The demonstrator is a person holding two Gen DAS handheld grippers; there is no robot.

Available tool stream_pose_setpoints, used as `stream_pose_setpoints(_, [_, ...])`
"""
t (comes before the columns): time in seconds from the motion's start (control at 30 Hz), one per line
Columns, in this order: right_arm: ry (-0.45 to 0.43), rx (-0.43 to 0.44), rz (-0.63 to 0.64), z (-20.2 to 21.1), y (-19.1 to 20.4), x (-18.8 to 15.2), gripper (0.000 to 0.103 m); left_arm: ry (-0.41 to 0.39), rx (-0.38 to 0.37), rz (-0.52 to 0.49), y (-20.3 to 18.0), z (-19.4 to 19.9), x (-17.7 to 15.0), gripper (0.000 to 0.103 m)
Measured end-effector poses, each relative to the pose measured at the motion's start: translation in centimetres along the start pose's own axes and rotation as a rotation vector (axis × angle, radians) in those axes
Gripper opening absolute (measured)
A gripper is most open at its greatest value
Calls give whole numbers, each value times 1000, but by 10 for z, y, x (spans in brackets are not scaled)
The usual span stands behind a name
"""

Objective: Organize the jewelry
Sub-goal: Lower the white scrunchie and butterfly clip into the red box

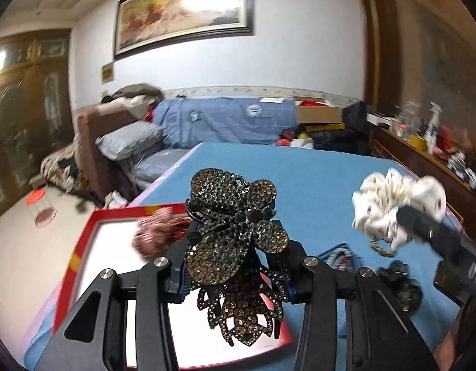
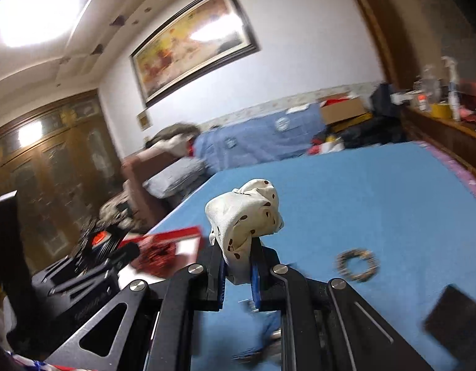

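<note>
- Clip first: left gripper (image 1: 238, 275) has its pads pressed on a rhinestone butterfly hair clip (image 1: 234, 235). The jaws stand partly apart only because the clip's body fills the gap. The clip's long axis runs up and down between the fingers, wings above the pads, toothed claw hanging below.
- Directly under and ahead of the clip lies the red-rimmed box lid (image 1: 83, 241), white inside, on the blue bedspread (image 1: 315, 179). A red patterned scrunchie (image 1: 157, 232) rests on the lid's far rim, blurred.
- Judgement: the lid sits below and slightly left of the held clip, so the left hand is the nearer one to it; a short lowering would put the clip inside.
- Right gripper (image 2: 239, 273) is nearly closed, pinching a white dotted scrunchie (image 2: 244, 216), which bunches above the pads.
- From the right wrist view the lid (image 2: 176, 238) lies well to the left, beyond the left hand's tool; the right hand would have to cross over.
- Still on the bedspread (image 2: 361, 185): a beaded bracelet (image 2: 356, 264) just right of the right gripper, and a dark flat object (image 2: 454, 318), identity unclear.
- Farther off: a dark scrunchie-like item (image 1: 401, 284) on the spread below the right tool, too blurred to name surely.
</note>
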State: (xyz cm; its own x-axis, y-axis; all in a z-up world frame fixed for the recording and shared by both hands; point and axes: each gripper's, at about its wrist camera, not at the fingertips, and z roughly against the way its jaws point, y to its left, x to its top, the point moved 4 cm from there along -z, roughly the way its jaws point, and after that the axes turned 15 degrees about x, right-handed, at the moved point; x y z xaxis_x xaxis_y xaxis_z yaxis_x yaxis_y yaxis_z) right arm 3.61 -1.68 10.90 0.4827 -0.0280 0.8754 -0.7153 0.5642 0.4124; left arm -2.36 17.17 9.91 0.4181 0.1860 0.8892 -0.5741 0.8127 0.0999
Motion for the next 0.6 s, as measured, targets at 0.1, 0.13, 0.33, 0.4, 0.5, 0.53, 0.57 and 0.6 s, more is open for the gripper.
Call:
stream_pose_setpoints(0.1, [62, 69, -5, -23, 21, -11, 14, 36, 49, 38, 37, -13, -3, 43])
stream_pose_setpoints(0.13, [80, 89, -5, -30, 27, -14, 14, 49, 61, 47, 47, -17, -4, 43])
stream_pose_setpoints(0.33, [199, 182, -11, -79, 63, -35, 15, 173, 124, 120, 111, -55, -15, 43])
stream_pose_setpoints(0.4, [232, 196, -17, -92, 69, -41, 15, 205, 132, 131, 125, -67, -18, 43])
stream_pose_setpoints(0.5, [275, 217, -50, -113, 73, -49, 15, 249, 150, 137, 138, -81, -25, 43])
stream_pose_setpoints(0.53, [290, 222, -59, -120, 74, -52, 15, 269, 148, 142, 141, -87, -28, 43])
stream_pose_setpoints(0.57, [301, 224, -66, -126, 76, -55, 15, 284, 146, 148, 145, -91, -31, 43])
stream_pose_setpoints(0.6, [311, 227, -71, -130, 78, -58, 15, 296, 145, 149, 147, -95, -34, 43])
